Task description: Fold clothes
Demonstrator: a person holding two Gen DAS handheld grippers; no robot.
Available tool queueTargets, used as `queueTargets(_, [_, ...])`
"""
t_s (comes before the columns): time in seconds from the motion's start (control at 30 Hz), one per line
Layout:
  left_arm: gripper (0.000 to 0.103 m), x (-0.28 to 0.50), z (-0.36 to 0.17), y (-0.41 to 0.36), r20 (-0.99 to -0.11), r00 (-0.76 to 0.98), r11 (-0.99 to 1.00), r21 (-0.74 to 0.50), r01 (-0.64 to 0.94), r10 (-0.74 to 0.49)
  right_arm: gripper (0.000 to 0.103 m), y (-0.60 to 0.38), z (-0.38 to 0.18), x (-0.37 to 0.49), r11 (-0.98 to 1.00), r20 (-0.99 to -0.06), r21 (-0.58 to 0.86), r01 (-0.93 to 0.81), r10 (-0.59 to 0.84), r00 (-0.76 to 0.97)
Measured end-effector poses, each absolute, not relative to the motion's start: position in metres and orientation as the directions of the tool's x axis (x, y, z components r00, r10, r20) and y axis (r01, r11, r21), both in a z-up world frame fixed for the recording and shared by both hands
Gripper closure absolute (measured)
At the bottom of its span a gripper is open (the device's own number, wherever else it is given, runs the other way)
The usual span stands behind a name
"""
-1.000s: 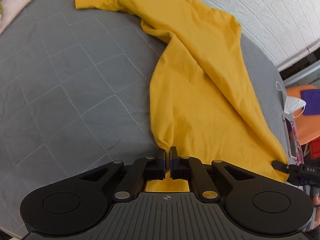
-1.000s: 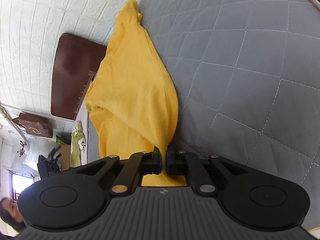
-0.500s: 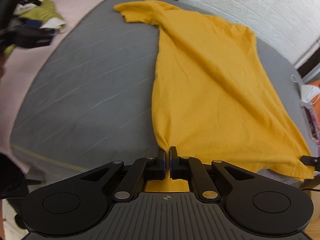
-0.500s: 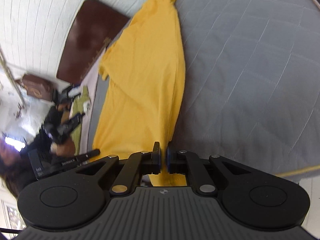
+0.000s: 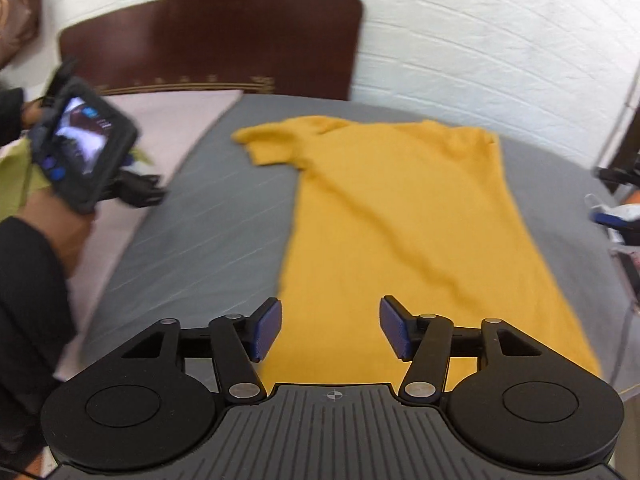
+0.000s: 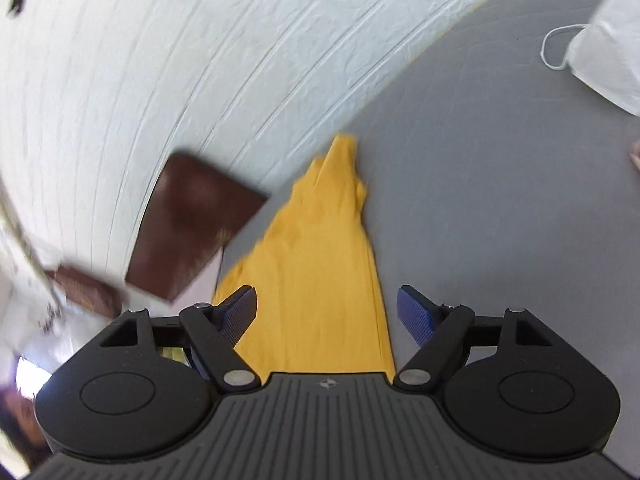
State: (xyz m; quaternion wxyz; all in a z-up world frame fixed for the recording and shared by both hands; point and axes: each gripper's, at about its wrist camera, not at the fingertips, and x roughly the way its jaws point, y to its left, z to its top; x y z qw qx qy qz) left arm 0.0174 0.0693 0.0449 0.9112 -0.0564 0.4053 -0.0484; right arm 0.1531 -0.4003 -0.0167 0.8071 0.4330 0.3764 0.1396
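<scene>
A yellow T-shirt (image 5: 400,216) lies spread flat on the grey quilted bed (image 5: 216,224), collar end toward the headboard. My left gripper (image 5: 330,330) is open and empty, just above the shirt's near hem. In the right wrist view the shirt (image 6: 320,272) runs away from me along the bed (image 6: 500,200). My right gripper (image 6: 326,316) is open and empty over the shirt's near edge.
A dark brown headboard (image 5: 212,36) and a white brick wall (image 5: 500,40) stand behind the bed. Another person's hand holds a gripper device with a screen (image 5: 84,152) at the left. A white face mask (image 6: 600,60) lies on the bed at the right.
Both grippers have opened and let go of the shirt's hem. The shirt now lies flat on the bed, and both cameras have tilted up toward the headboard and wall.
</scene>
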Motion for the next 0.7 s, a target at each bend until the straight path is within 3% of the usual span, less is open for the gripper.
queueTargets(0.2, [0.032,0.080,0.025,0.057,-0.732,0.625,0.936,-0.351,-0.006,-0.270,0.025,-0.398,-0.079,0.257,0.441,-0.481,0.864,0.243,0.579,0.658])
queueTargets(0.47, [0.027,0.162,0.008,0.048,-0.758,0.613,0.942,-0.328,-0.065,-0.222,0.028,-0.363,-0.105,0.339,0.380,-0.452,0.886,0.264,0.587,0.672])
queueTargets(0.5, [0.027,0.170,0.004,0.046,-0.763,0.609,0.944,-0.324,-0.070,-0.216,0.032,-0.357,-0.103,0.349,0.404,-0.462,0.879,0.253,0.591,0.661])
queueTargets(0.57, [0.027,0.187,-0.003,0.040,-0.772,0.602,0.946,-0.314,-0.081,-0.205,0.067,-0.344,-0.097,0.366,0.504,-0.539,0.826,0.253,0.573,0.617])
queueTargets(0.6, [0.027,0.193,-0.007,0.037,-0.775,0.598,0.947,-0.311,-0.081,-0.204,0.090,-0.340,-0.093,0.368,0.551,-0.573,0.796,0.252,0.551,0.607])
queueTargets(0.7, [0.027,0.207,-0.018,0.027,-0.781,0.589,0.949,-0.308,-0.069,-0.210,0.091,-0.337,-0.078,0.361,0.647,-0.618,0.728,0.224,0.480,0.623])
